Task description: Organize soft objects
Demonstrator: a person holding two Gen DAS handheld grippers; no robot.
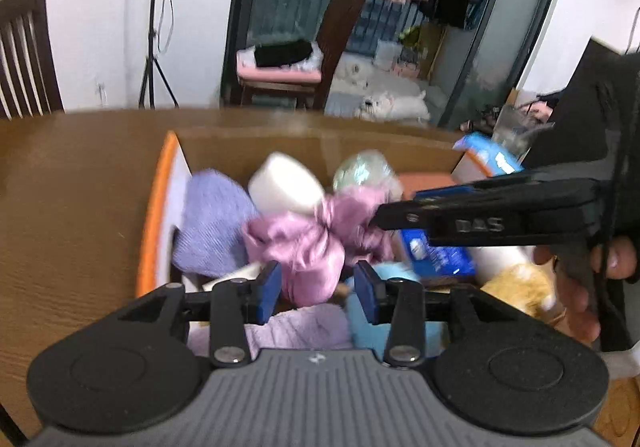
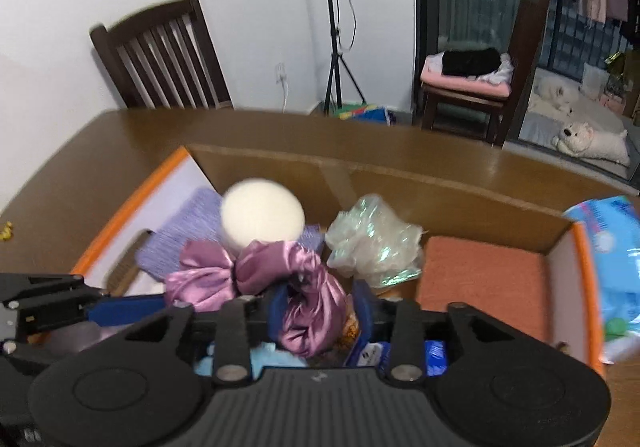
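Note:
An open cardboard box (image 2: 400, 183) with orange-edged flaps stands on the brown table. It holds a pink satin bundle (image 1: 308, 243) (image 2: 304, 287), a white sponge (image 1: 284, 185) (image 2: 262, 215), a lilac knit cloth (image 1: 212, 223) (image 2: 188, 231), a crinkled clear bag (image 1: 360, 169) (image 2: 374, 239) and an orange cloth (image 2: 480, 283). My left gripper (image 1: 316, 287) is open with the satin bundle between its blue pads, not pinched. My right gripper (image 2: 320, 313) is open around the same bundle's lower end. The right gripper also reaches in from the right in the left wrist view (image 1: 460, 215).
A blue tissue pack (image 2: 608, 247) lies beside the box's right flap. A blue packet (image 1: 436, 251), a light blue item and a yellow soft thing (image 1: 516, 283) lie low in the box. Wooden chairs (image 2: 160, 55) stand behind the table (image 1: 72, 207).

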